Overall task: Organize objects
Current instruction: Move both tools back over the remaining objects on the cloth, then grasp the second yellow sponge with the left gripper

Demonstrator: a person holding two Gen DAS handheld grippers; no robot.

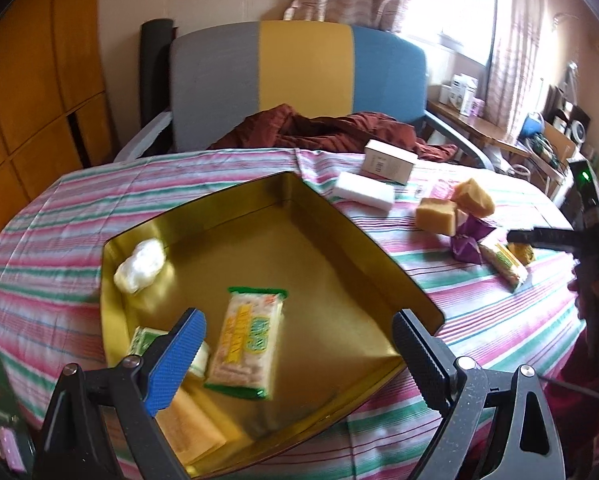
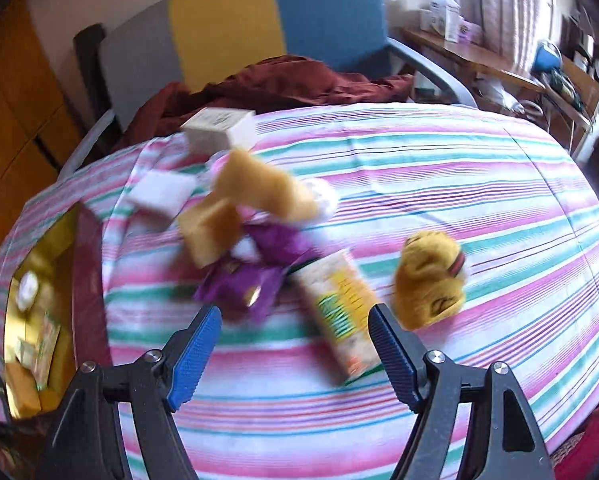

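Note:
An open gold tin (image 1: pixel 339 264) sits on the striped tablecloth. In it lie a green-edged snack packet (image 1: pixel 247 344), a white wad (image 1: pixel 139 266), a second small packet (image 1: pixel 143 340) and a yellow sponge (image 1: pixel 187 428). My left gripper (image 1: pixel 297 318) hangs open over the tin with nothing between its fingers. To the tin's right, my right gripper (image 2: pixel 293 312) is open above the cloth. Just beyond its fingertips lies another snack packet (image 2: pixel 339 312), untouched. Around that packet are a purple wrapper (image 2: pixel 255 280), two yellow sponges (image 2: pixel 211 232), a yellow plush item (image 2: pixel 429 280) and a white block (image 2: pixel 163 194).
A small white carton (image 1: pixel 387 162) stands near the table's far edge. Behind the table is a chair (image 1: pixel 307 60) with a grey, yellow and blue back, holding a dark red cloth (image 1: pixel 331 128). A cluttered side desk (image 1: pixel 479 124) runs along the right; wooden cabinets (image 1: pixel 39 100) are on the left.

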